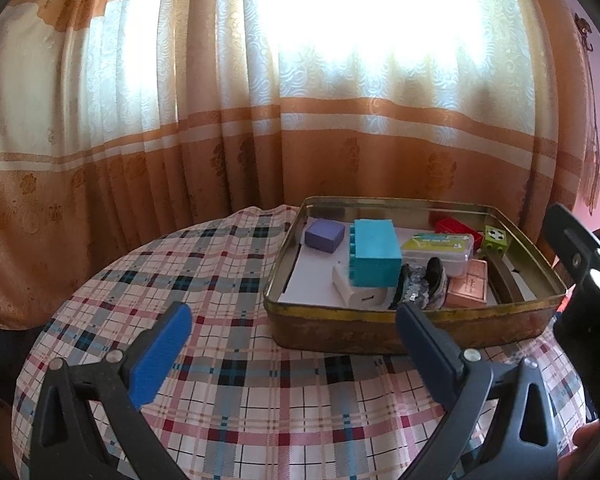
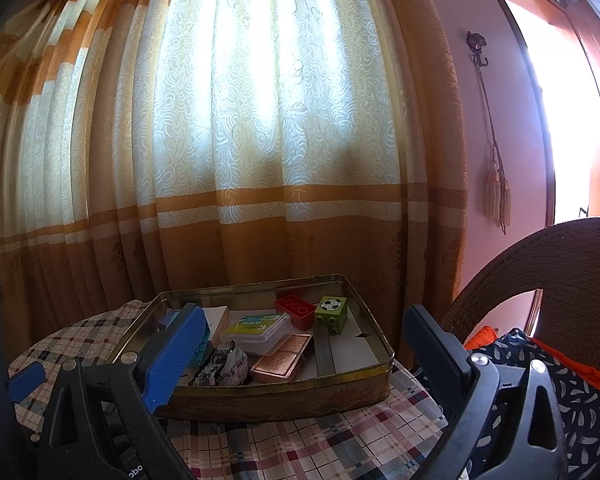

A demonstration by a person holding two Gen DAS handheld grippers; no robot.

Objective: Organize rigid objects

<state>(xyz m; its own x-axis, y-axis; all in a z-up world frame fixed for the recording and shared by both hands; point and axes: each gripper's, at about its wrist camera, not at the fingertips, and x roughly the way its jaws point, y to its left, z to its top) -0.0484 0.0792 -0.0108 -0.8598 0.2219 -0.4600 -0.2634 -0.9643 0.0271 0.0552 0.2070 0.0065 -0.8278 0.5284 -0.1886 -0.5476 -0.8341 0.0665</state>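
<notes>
A brass-coloured metal tin [image 1: 380, 334] [image 2: 284, 394] stands on the plaid-covered round table [image 1: 228, 384]. Inside lie a teal block [image 1: 376, 258], a purple block [image 1: 325, 235], a white adapter [image 1: 360, 296], a clear plastic case [image 1: 436, 250] [image 2: 256, 330], a red brick [image 2: 296, 310], a green football brick [image 1: 497, 239] [image 2: 332, 311], a copper-coloured box [image 1: 468, 290] [image 2: 282, 360] and a sequined pouch [image 2: 224, 368]. My left gripper [image 1: 296, 330] is open and empty, in front of the tin. My right gripper [image 2: 300, 332] is open and empty, at the tin's near right side.
An orange and cream curtain [image 1: 300, 120] hangs right behind the table. A wicker chair [image 2: 560, 280] with patterned cloth stands to the right. The right gripper's body [image 1: 580, 280] shows at the right edge of the left wrist view.
</notes>
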